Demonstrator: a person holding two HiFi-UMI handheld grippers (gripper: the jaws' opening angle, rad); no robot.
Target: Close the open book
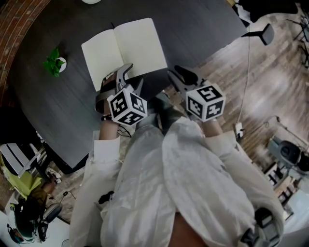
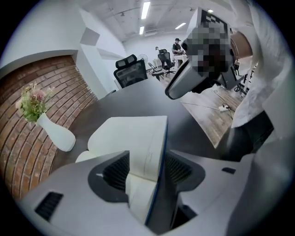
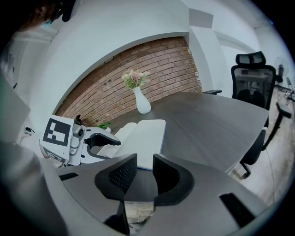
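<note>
One open book [image 1: 124,48] lies flat on the dark table [image 1: 203,29], and two grippers sit at its near edge. The left gripper [image 1: 131,79] has its jaws spread wide, with the book's near edge between them and the pads not pressing on it. The right gripper [image 1: 179,78], just beside the near right corner, has its jaws partly apart and holds nothing.

No readable text, label or number shows anywhere.

A dark, rounded desk [image 1: 203,29] was set on a pale wood-plank floor [image 1: 270,87], and a curved brick wall [image 3: 156,64] was seen beyond its far edge. A black office chair [image 3: 251,78] was placed near the desk's edge, and the room was lit by ceiling strip lights [image 2: 145,9].
</note>
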